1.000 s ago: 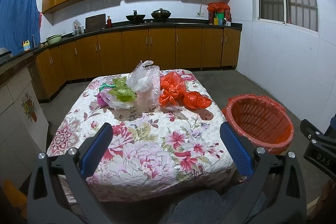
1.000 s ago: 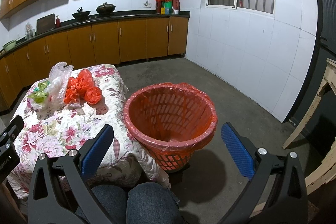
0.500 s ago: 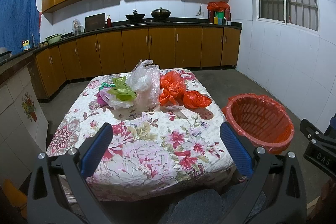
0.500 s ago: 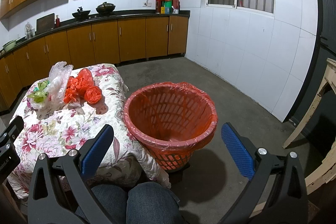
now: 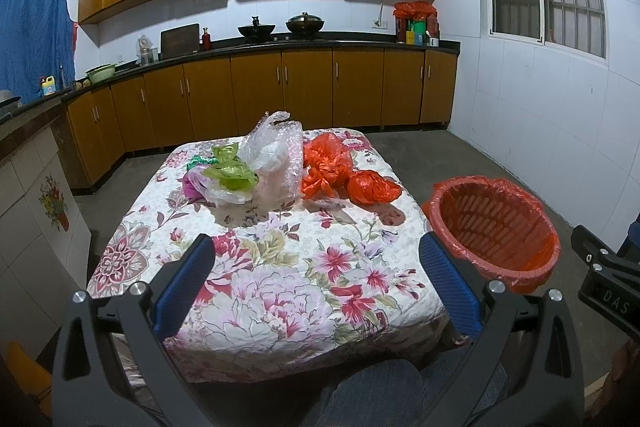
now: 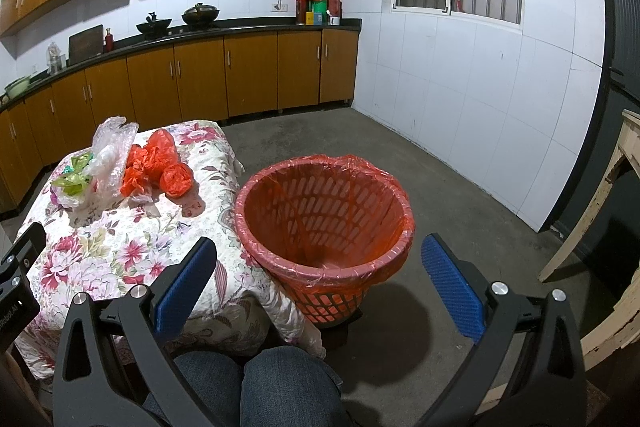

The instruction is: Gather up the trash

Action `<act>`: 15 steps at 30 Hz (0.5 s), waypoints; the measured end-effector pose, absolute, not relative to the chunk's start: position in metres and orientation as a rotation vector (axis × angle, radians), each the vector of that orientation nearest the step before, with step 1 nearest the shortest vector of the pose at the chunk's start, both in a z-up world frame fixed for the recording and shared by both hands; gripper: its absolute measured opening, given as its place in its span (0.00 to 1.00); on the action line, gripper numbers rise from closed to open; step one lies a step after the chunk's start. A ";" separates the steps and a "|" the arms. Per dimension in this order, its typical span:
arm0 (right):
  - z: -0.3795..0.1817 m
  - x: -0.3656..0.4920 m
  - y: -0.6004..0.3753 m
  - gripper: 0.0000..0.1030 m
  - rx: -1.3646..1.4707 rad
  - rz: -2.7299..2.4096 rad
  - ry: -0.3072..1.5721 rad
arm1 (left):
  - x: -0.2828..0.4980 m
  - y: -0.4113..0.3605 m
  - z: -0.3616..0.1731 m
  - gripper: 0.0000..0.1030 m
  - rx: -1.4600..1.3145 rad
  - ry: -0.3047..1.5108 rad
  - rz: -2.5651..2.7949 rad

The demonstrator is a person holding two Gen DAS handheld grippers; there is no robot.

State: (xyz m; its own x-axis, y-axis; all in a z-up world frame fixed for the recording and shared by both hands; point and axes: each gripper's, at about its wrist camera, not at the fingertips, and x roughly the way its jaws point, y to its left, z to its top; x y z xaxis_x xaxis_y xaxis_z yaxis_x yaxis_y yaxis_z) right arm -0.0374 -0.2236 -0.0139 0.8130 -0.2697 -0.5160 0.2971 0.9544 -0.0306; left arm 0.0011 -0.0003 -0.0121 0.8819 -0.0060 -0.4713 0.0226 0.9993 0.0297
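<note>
Crumpled plastic trash lies at the far side of the floral-cloth table (image 5: 280, 267): red bags (image 5: 326, 165) and a red ball (image 5: 372, 188), clear bubble wrap (image 5: 276, 155), green (image 5: 230, 173) and pink (image 5: 192, 187) bags. They also show in the right wrist view, red bags (image 6: 154, 163). A red-lined basket (image 5: 496, 227) (image 6: 324, 219) stands on the floor right of the table. My left gripper (image 5: 316, 283) is open and empty over the table's near edge. My right gripper (image 6: 320, 285) is open and empty, in front of the basket.
Wooden kitchen cabinets (image 5: 280, 91) with a stove run along the back wall. White tiled wall (image 6: 460, 107) on the right. A pale wooden frame (image 6: 600, 211) stands at the far right. The person's jeans-clad knees (image 6: 256, 387) are below the grippers.
The left wrist view has risen slightly, so the table sits a little lower in frame. The right gripper has barely moved. Both stay open.
</note>
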 end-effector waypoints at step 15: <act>-0.015 -0.035 -0.224 0.98 0.054 -0.302 0.545 | 0.001 -0.001 -0.015 0.96 0.035 0.495 -0.015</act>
State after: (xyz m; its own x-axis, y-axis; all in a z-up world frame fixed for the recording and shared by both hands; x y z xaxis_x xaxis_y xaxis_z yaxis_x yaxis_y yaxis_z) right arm -0.0352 -0.2239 -0.0148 0.8120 -0.2690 -0.5180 0.2972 0.9543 -0.0297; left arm 0.0013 -0.0008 -0.0147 0.8799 -0.0058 -0.4751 0.0229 0.9993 0.0302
